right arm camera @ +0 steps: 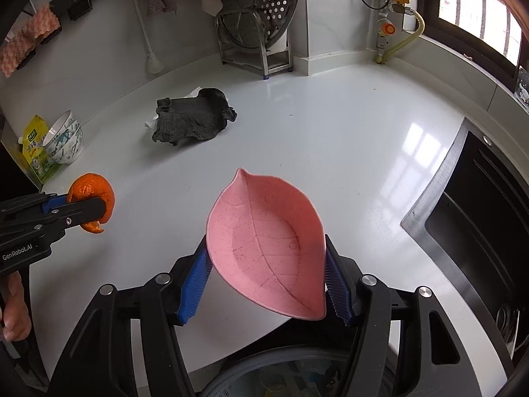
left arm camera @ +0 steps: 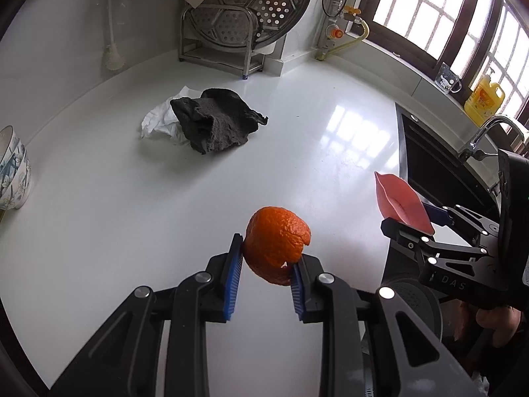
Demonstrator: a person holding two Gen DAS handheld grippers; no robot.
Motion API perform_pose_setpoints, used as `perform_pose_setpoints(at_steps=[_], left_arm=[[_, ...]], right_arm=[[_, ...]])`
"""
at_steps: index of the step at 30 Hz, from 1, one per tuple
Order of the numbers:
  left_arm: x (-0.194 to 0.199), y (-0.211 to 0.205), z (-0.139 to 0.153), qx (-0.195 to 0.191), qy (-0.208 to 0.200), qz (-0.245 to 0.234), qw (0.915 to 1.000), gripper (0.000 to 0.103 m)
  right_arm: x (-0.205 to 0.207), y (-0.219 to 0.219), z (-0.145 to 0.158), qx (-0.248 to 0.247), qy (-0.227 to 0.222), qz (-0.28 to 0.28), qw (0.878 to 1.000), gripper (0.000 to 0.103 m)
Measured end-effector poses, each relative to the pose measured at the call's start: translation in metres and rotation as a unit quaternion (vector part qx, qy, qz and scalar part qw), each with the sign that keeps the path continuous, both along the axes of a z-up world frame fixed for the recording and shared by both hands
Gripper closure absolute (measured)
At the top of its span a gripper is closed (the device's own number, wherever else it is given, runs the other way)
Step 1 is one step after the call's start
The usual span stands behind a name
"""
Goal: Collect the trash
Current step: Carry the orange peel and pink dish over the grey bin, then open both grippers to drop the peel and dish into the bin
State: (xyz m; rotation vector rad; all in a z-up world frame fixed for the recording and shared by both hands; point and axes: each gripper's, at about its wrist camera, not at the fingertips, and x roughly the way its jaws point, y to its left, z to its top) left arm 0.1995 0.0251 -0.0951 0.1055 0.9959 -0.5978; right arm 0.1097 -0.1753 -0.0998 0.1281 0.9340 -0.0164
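My left gripper [left arm camera: 266, 258] is shut on an orange peel [left arm camera: 276, 243] and holds it above the white counter; the peel also shows in the right wrist view [right arm camera: 96, 195]. My right gripper [right arm camera: 267, 258] is shut on a pink leaf-shaped dish [right arm camera: 264, 244], held above the counter's front edge; the dish shows at the right in the left wrist view [left arm camera: 400, 203]. A crumpled white tissue [left arm camera: 160, 120] lies on the counter, partly under a dark grey rag [left arm camera: 215, 122].
A bin with a round rim [right arm camera: 297, 374] sits below the counter edge under the dish. A black sink [right arm camera: 479, 231] is at the right. Patterned bowls [right arm camera: 64, 140], a yellow packet [right arm camera: 36, 152], a steel rack [right arm camera: 258, 39] and a yellow bottle [left arm camera: 484, 99] stand around.
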Motion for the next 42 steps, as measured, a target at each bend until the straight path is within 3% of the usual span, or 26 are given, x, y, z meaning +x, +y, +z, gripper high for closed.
perform_pose_setpoints(at_steps=[11, 22, 31, 42], left_arm=[[-0.093, -0.034, 0.016, 0.000, 0.009, -0.014, 0.9999, 0.077], [-0.169, -0.091, 0.005, 0.008, 0.021, -0.053, 0.9983, 0.077], [-0.200, -0.118, -0.026, 0.033, 0.044, -0.052, 0.9972, 0.077], [-0.209, -0.123, -0.048, 0.057, 0.058, -0.023, 0.9964, 0.076]], right_arm=[[-0.093, -0.020, 0.004, 0.022, 0.021, 0.004, 1.000, 0.042], [-0.172, -0.063, -0.020, 0.032, 0.058, -0.011, 0.998, 0.042], [-0.203, -0.085, -0.050, 0.048, 0.088, -0.017, 0.995, 0.042], [-0.205, -0.092, -0.077, 0.048, 0.107, 0.002, 0.993, 0.042]])
